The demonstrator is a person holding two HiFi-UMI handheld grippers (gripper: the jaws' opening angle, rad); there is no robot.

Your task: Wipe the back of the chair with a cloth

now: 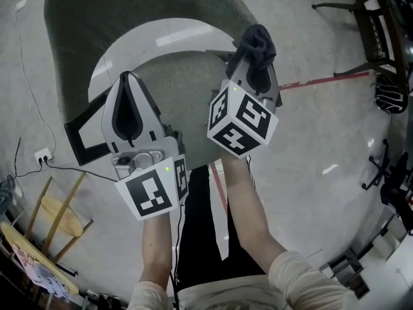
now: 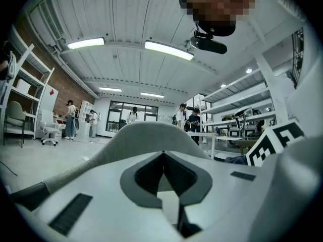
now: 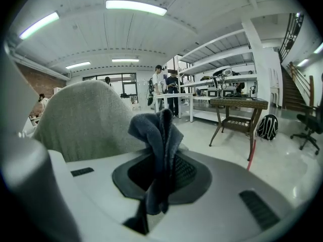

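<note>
Cloth (image 3: 157, 130), dark grey, is pinched in the right gripper (image 3: 160, 158) and bunches up above the jaws. Chair back (image 3: 83, 117) stands upright just ahead-left of it, not yet touched. Left gripper (image 2: 162, 158) is clenched on nothing.

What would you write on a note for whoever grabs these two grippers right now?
Left gripper: fingers shut, nothing between them.
Right gripper: fingers shut on a dark grey cloth, which bunches up above the tips.
Things: the grey chair back is straight ahead of both grippers. The cloth looks short of it, not pressed on.
Done: the cloth is picked up and brought to the chair.
Left: put the cloth on the chair back and wipe across it. The pictures do not show any wiping done yet.
</note>
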